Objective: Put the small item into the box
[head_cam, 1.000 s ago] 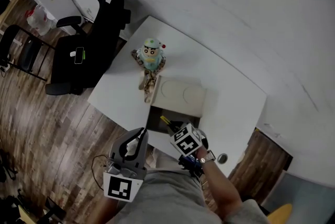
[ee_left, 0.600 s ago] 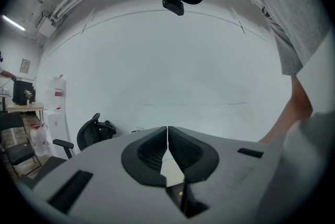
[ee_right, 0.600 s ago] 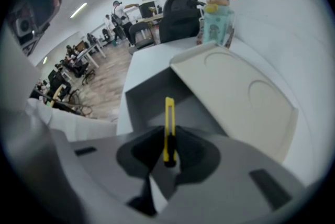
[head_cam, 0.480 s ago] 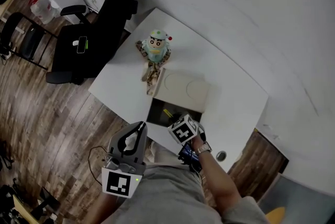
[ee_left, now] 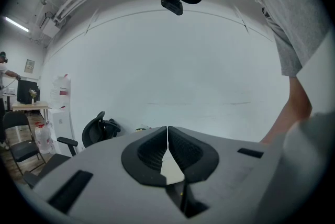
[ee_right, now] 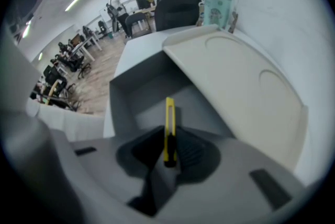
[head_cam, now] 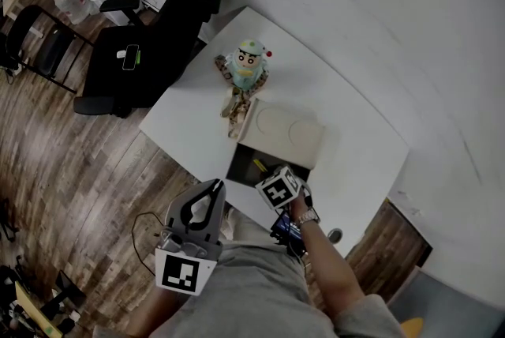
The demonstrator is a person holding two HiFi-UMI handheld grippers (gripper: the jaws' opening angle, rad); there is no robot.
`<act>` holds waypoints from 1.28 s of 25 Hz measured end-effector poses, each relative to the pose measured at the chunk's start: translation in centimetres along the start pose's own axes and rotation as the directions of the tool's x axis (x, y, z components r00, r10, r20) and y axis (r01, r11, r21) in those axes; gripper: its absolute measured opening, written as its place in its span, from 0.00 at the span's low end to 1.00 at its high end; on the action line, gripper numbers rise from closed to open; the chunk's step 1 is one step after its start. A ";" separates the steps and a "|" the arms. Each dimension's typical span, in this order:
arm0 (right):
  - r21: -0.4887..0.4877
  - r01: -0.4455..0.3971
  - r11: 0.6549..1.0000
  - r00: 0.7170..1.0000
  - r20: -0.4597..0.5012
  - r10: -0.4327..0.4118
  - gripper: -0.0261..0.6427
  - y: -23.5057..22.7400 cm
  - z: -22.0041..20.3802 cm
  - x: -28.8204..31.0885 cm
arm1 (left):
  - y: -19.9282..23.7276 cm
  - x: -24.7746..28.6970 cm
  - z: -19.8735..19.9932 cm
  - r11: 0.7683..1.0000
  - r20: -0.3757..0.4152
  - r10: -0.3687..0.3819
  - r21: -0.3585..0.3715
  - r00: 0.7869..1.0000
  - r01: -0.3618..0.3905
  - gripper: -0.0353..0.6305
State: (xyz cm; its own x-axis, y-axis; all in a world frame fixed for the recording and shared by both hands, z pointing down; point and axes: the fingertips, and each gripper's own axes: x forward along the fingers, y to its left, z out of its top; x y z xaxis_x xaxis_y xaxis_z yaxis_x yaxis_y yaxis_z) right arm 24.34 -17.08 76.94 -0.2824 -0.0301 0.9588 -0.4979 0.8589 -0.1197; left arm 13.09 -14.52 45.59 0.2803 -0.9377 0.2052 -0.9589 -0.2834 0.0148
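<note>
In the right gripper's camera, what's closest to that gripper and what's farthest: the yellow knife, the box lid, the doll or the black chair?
1. Yellow utility knife, clamped in the right gripper.
2. Box lid, just ahead on the right.
3. Cartoon doll, at the table's far end.
4. Black office chair, behind the table, left of the doll.

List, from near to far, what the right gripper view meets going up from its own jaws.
right gripper, shut on a slim yellow utility knife → open pale cardboard box → pale blue cartoon-figure toy → black office chair
</note>
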 end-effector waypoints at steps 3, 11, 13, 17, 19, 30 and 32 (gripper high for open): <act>0.001 -0.001 1.000 1.000 -0.007 0.001 0.17 -0.1 -0.2 0.3 | 0.1 0.1 0.0 1.000 -0.001 0.003 -0.005 1.000 -0.003 0.11; 0.000 -0.009 1.000 1.000 -0.011 0.009 0.17 0.1 0.0 0.5 | 0.4 -0.1 0.0 1.000 -0.003 -0.001 0.004 1.000 0.001 0.11; -0.005 -0.016 1.000 1.000 -0.010 0.016 0.17 0.3 0.1 0.4 | 0.5 -0.2 0.0 1.000 -0.004 0.000 0.000 1.000 0.000 0.11; -0.004 -0.014 1.000 1.000 -0.004 0.014 0.24 0.4 0.2 0.2 | 0.6 -0.3 0.1 1.000 0.001 -0.006 0.000 1.000 0.006 0.11; -0.002 -0.005 1.000 1.000 0.006 0.005 0.24 0.3 0.3 -0.1 | 0.7 -0.4 0.1 1.000 0.005 -0.010 0.000 1.000 0.010 0.11; 0.066 0.053 0.996 0.990 0.128 -0.061 0.09 -0.1 1.5 -3.6 | 0.3 0.0 0.4 0.995 0.017 -0.100 0.013 0.995 0.100 0.11; 0.087 0.052 0.995 0.987 0.149 -0.065 0.09 0.1 1.6 -4.3 | 0.2 0.1 0.5 0.992 0.017 -0.124 0.016 0.992 0.124 0.11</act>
State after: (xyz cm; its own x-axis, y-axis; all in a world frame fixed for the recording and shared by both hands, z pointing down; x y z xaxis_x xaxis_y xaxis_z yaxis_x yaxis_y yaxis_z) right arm 24.18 -17.66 72.39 -0.3689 -0.1618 0.9153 -0.5815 0.8084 -0.0914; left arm 12.94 -14.80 45.17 0.3975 -0.8986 0.1856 -0.9161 -0.4002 0.0242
